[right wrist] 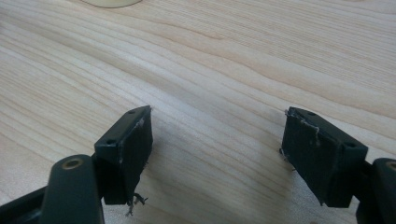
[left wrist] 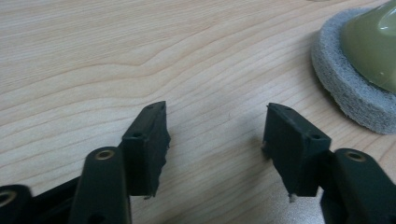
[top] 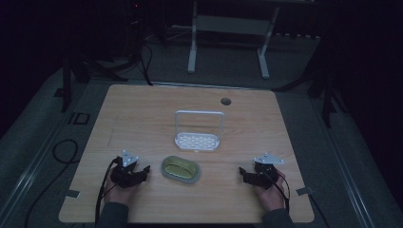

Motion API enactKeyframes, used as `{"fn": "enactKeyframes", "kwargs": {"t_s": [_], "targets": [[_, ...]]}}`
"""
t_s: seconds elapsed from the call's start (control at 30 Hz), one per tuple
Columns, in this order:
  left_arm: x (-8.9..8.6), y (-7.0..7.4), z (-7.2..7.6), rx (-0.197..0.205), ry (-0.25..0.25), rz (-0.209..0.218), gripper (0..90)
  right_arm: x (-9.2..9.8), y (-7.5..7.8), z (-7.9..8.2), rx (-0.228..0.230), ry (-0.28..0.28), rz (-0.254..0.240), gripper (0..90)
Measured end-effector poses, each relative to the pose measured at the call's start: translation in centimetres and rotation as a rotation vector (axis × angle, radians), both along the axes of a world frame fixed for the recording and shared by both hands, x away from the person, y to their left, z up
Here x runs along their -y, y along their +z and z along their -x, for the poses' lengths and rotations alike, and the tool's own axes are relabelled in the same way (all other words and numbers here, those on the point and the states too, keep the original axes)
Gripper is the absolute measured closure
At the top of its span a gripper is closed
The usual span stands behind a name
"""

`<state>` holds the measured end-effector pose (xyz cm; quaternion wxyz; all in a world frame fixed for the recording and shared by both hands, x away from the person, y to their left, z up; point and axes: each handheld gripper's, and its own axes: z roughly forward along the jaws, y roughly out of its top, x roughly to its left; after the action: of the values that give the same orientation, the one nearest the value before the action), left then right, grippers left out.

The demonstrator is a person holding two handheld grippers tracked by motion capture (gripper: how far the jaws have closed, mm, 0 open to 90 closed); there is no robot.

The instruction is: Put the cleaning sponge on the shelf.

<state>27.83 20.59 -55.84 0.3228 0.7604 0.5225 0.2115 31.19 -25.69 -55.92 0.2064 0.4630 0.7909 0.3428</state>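
Note:
An olive-green oval dish point(top: 180, 167) on a grey felt pad lies near the front middle of the wooden table point(top: 142, 114). Behind it stands a white rack point(top: 198, 137) with a tall frame and a slotted base. My left gripper point(top: 144, 171) rests on the table left of the dish, open, with nothing between its jaws. In the left gripper view the dish point(left wrist: 373, 42) and its grey pad point(left wrist: 348, 88) sit at the upper right, beyond my open left gripper point(left wrist: 216, 123). My right gripper point(top: 242, 172) rests right of the dish, open and empty, as in its own view point(right wrist: 217, 135).
A round cable hole point(top: 225, 101) is in the table near its far edge. Tape tabs point(top: 71, 193) mark the front corners. A white stand point(top: 228, 28) and dark cables point(top: 64, 152) are on the floor beyond and left of the table.

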Motion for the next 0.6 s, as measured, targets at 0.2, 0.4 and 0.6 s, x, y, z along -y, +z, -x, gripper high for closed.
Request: {"fn": "enactKeyframes", "kwargs": {"t_s": [0.2, 0.4, 0.6], "targets": [[0.2, 0.5, 0.1, -0.024, -0.038, 0.015, 49.4, 0.0, 0.0, 0.0, -0.001, -0.001, 0.000, 24.3], [0.6, 1.0, 0.5, -0.012, -0.084, 0.013, 58.8, 0.0, 0.0, 0.0, 0.000, 0.000, 0.000, 24.3], [1.2, 2.7, 1.1, 0.018, -0.153, 0.046, 69.7, 0.0, 0.0, 0.0, 0.000, 0.000, 0.000, 24.3]]}}
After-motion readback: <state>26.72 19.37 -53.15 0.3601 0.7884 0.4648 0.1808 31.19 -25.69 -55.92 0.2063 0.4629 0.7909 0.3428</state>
